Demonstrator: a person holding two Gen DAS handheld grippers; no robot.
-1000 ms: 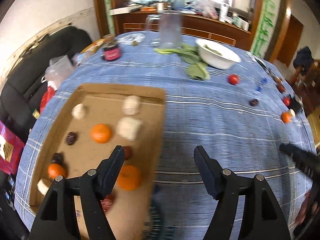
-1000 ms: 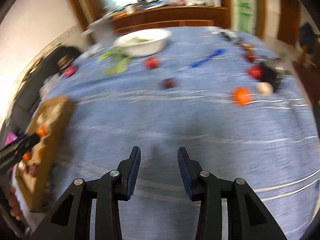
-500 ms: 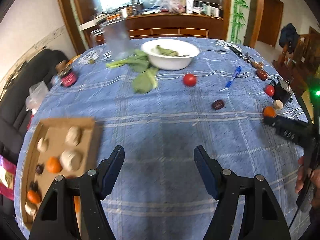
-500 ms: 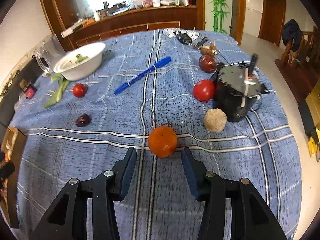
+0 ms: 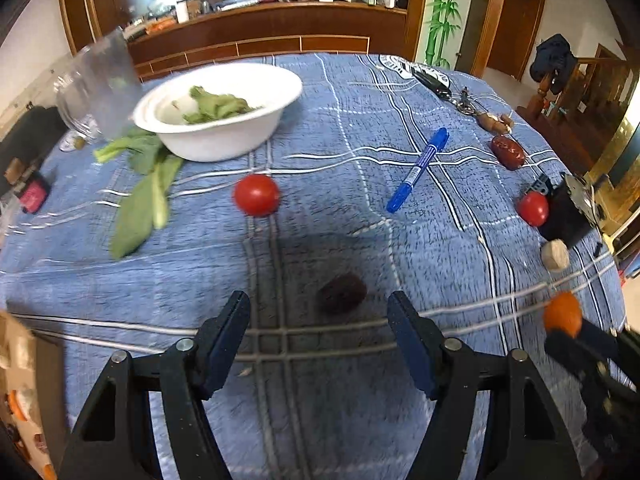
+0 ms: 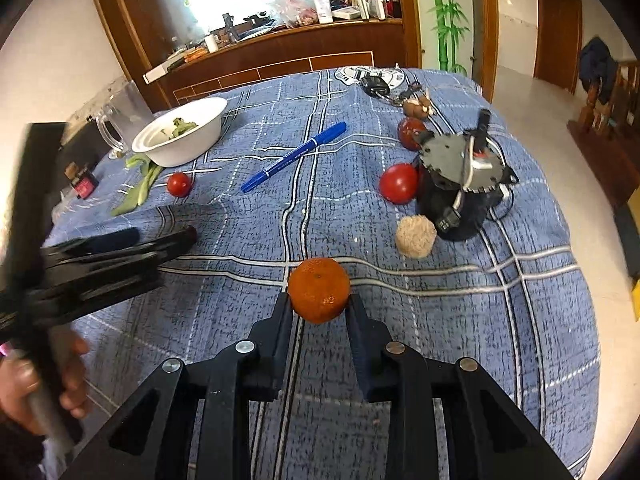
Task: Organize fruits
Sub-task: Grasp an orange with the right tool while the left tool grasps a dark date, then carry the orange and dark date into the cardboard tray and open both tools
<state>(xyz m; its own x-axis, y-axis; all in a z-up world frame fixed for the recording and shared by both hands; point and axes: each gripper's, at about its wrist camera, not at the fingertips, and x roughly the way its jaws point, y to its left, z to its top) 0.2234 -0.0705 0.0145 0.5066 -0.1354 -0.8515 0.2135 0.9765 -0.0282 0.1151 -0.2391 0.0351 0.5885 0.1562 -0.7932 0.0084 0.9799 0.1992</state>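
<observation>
Orange [image 6: 319, 290] sits on the blue-checked table [image 6: 440, 320], dead ahead between the right tool [image 6: 319, 307] fingers, which touch or nearly touch its sides; grip unconfirmed. Dark date [image 5: 341, 293] lies just ahead of the left tool [image 5: 318, 336], spread wide, empty.

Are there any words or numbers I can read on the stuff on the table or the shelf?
None can be read.
Blue pen: print on its barrel, too small.
White tube on the counter: blue label, blurred.
Dark jar with a pink label: blurred.
Round printed patch at the table's far edge: unreadable.
</observation>
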